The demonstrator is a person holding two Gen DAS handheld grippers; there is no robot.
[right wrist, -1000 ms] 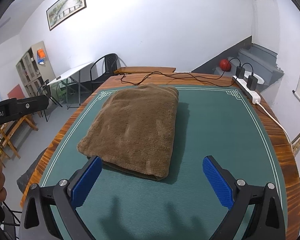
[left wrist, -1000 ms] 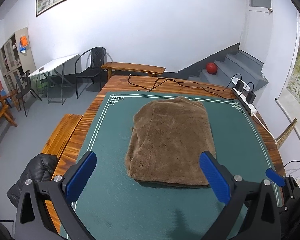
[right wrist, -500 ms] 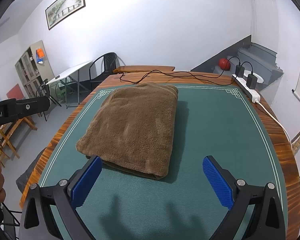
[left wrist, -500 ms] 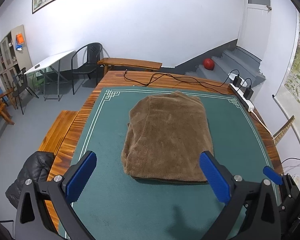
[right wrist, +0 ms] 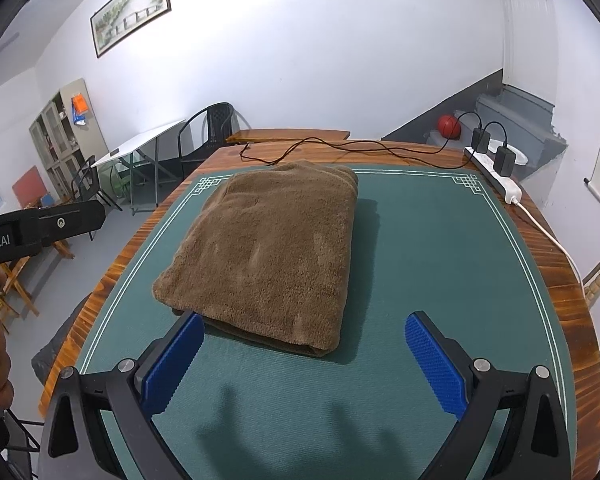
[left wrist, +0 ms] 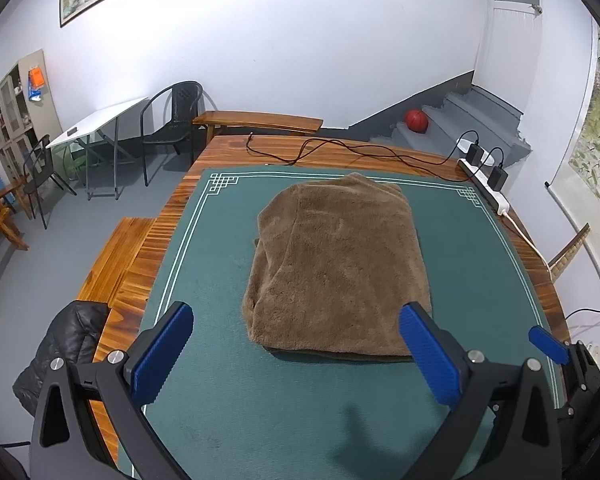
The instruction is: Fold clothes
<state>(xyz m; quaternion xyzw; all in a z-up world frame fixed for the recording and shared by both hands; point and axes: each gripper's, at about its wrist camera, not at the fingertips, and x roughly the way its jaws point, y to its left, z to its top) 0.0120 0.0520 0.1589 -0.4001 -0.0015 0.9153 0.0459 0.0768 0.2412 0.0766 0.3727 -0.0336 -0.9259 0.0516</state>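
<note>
Green mat (left wrist: 204,280) under folded garment (left wrist: 336,264)

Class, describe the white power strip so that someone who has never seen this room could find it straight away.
Start at the wooden table with the green mat. Follow its bare right edge towards the far corner, near the stairs. There lies the white power strip: the only white bar on the wood, with two black adapters plugged in and a white cable running back along the edge.

Both wrist cameras look down and forward from the near edge of the worktop (left wrist: 228,408), sharing the folded brown garment (left wrist: 336,264) and the far wall.
</note>
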